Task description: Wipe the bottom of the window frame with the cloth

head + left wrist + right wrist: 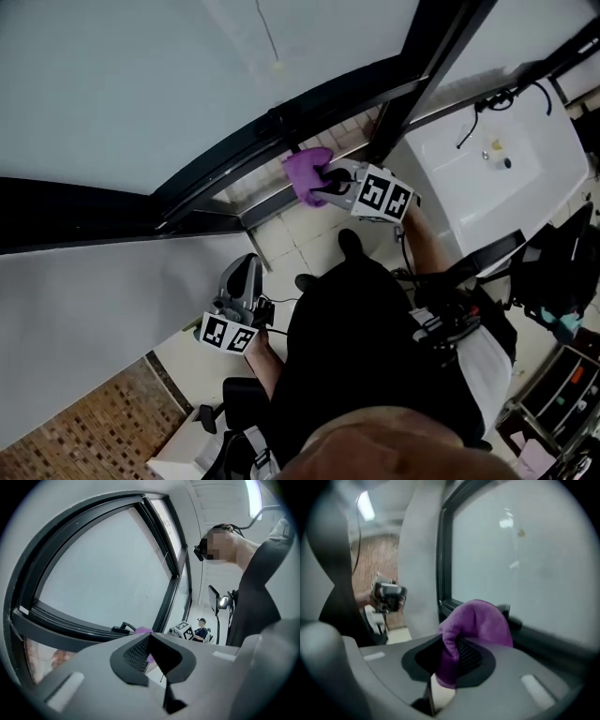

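Observation:
A purple cloth is bunched in my right gripper, which is shut on it. The cloth is pressed against the dark bottom rail of the window frame, beside the black window handle. My left gripper hangs low, away from the window, by the person's hip. Its jaws are shut with nothing between them. In the left gripper view the purple cloth and the window frame show from below.
A vertical black mullion rises to the right of the cloth. A white sink with a tap lies to the right. Tiled floor lies below the window, and a brick-patterned wall is at lower left.

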The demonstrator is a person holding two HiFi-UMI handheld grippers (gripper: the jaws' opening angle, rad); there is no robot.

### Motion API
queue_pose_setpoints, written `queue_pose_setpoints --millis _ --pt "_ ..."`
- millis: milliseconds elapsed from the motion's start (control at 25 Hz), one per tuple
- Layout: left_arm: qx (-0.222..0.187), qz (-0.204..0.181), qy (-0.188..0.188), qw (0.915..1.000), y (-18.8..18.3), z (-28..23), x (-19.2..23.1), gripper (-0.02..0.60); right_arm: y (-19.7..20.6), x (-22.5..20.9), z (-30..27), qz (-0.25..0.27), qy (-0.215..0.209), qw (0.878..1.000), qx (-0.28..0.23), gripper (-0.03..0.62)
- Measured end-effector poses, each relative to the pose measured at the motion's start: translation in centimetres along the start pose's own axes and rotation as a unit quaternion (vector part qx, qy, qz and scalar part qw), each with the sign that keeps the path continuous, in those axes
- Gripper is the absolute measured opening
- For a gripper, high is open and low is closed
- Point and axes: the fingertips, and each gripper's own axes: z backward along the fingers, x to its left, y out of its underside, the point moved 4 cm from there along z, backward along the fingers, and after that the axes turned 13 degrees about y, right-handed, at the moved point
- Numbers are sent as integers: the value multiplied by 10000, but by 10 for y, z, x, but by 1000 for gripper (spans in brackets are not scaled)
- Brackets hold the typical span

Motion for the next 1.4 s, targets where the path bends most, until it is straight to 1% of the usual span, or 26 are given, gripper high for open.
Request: queue_pose_setpoints --millis 40,80,120,160,200,240,280,320,360,400,440,520,600,640,800,920,960,1040,1080,1120,1160,1200,1240,1320,1360,1400 --pt "13 0 38 10000 0 -3 0 0 19 -1 2 -1212 -403 9915 -240 64" --pt "36 0 83 10000 0 -7 -2 0 33 -7 3 -2627 -762 9596 -655 64" --pt "70 2 133 9999 1 -10 -3 0 42 -18 5 -3831 -987 9110 -1169 64" --pt "109 0 185 9998 2 -14 -5 0 45 -32 11 -4518 -957 8707 -1689 64" --pt "147 -6 235 9996 3 -17 -7 0 43 -50 16 -4634 -611 8582 -2122 64" --pt "178 -12 272 9995 3 -20 -8 0 37 -69 21 -4263 6 8723 -2395 64" --pt "207 -16 292 9994 4 -22 -8 0 28 -88 21 -3513 761 8999 -2469 64" --pt "235 -15 298 9993 4 -24 -9 0 15 -104 15 -2487 1503 9277 -2345 64" --pt "261 -10 299 9992 5 -27 -10 0 1 -115 4 -1313 2103 9465 -2068 64" --pt "280 -4 302 9992 6 -29 -11 0 -13 -122 -12 -163 2490 9531 -1712 64" --pt "290 -1 310 9991 7 -32 -13 0 -25 -126 -31 832 2679 9504 -1341 64" --pt "291 -15 319 9991 8 -34 -16 0 -36 -131 -68 2299 2731 9314 -706 64" --pt "269 -42 293 9992 7 -32 -20 0 -39 -132 -84 3146 2584 9122 -458 64" --pt "255 -48 268 9993 7 -30 -21 0 -38 -129 -82 3372 2416 9086 -492 64" --pt "250 24 175 9995 12 -26 -15 0 -22 -97 -60 3789 1716 9058 -806 64" --pt "289 51 247 9993 14 -31 -13 0 -5 -61 -32 4035 1461 8997 -799 64" --pt "307 45 288 9991 14 -34 -12 0 2 -42 -20 4092 1231 9009 -762 64" --pt "324 39 363 9988 13 -38 -11 0 15 2 4 3868 351 9178 -831 64" --pt "326 40 393 9987 12 -40 -11 0 16 18 14 3550 -75 9300 -947 64" --pt "331 42 418 9986 12 -42 -10 0 13 23 21 3147 -269 9424 -1102 64" --pt "342 42 440 9984 12 -43 -10 0 5 14 23 2719 -153 9537 -1274 64" --pt "356 40 460 9983 13 -44 -10 0 -5 -6 22 2306 230 9621 -1439 64" --pt "368 37 478 9982 13 -45 -10 0 -17 -33 18 1935 771 9654 -1567 64" --pt "375 32 495 9981 14 -48 -13 0 -38 -87 5 1513 1857 9590 -1515 64" --pt "377 27 486 9981 14 -49 -15 0 -46 -109 -6 1464 2221 9547 -1337 64" --pt "376 21 462 9982 14 -49 -17 0 -52 -124 -20 1444 2427 9527 -1119 64"
